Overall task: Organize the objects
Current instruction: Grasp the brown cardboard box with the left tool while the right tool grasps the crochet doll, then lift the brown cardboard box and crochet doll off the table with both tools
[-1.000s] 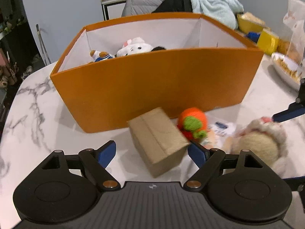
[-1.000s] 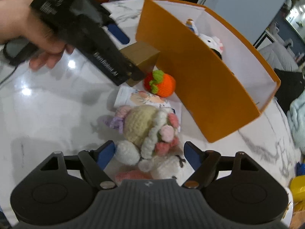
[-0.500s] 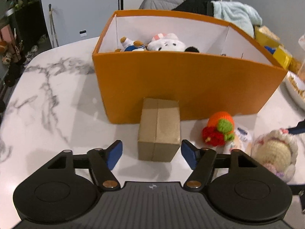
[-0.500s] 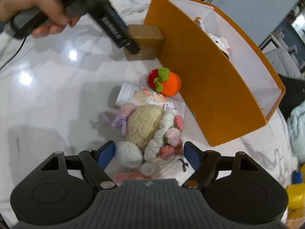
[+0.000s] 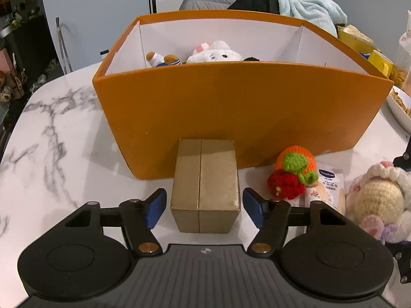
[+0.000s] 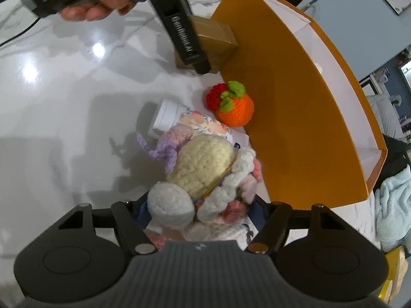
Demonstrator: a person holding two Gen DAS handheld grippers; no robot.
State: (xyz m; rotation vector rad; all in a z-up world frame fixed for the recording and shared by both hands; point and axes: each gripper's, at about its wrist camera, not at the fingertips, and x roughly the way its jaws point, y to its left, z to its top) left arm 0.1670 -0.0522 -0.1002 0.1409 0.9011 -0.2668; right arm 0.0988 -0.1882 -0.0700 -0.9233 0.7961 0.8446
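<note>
On sachet (image 5: 330, 187): "Vaseline" logo

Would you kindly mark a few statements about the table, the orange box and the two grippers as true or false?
1. The gold cardboard box lies inside the orange storage box. False: it stands on the marble table, against the orange box's outer wall.
2. The left gripper straddles the gold cardboard box, its jaws closing. True.
3. The crocheted orange and red fruit toy lies on the table beside the orange storage box. True.
4. The orange storage box is empty. False: a white plush toy shows inside.
5. The right gripper is around the cream crocheted doll. True.
</note>
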